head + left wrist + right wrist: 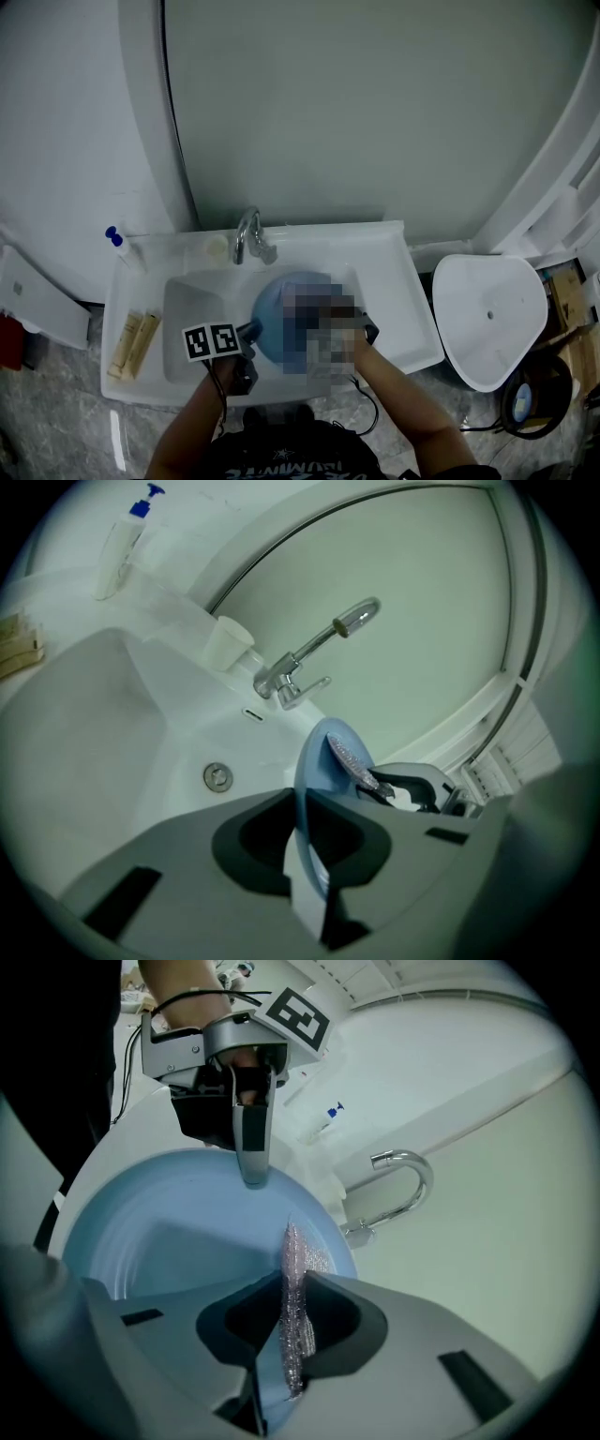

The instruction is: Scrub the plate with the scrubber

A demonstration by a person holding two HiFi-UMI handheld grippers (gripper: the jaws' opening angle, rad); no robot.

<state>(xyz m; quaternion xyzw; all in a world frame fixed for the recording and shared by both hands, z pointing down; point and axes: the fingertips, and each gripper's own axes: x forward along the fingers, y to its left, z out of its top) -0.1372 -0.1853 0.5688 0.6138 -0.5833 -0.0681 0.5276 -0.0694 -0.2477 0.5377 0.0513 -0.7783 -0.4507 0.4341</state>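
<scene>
Blue plate (279, 302) held on edge over the white sink basin (183, 300). Left gripper (302, 808) jaws clamp its rim; right gripper (292, 1288) jaws clamp the scrubber (298, 1251) against its face.

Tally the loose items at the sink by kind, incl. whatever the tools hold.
Round blue plate: 1
Silvery mesh scrubber: 1
White pump bottle with blue cap: 1
Small white cup: 1
Flat tan pieces: 2
Total: 6
</scene>
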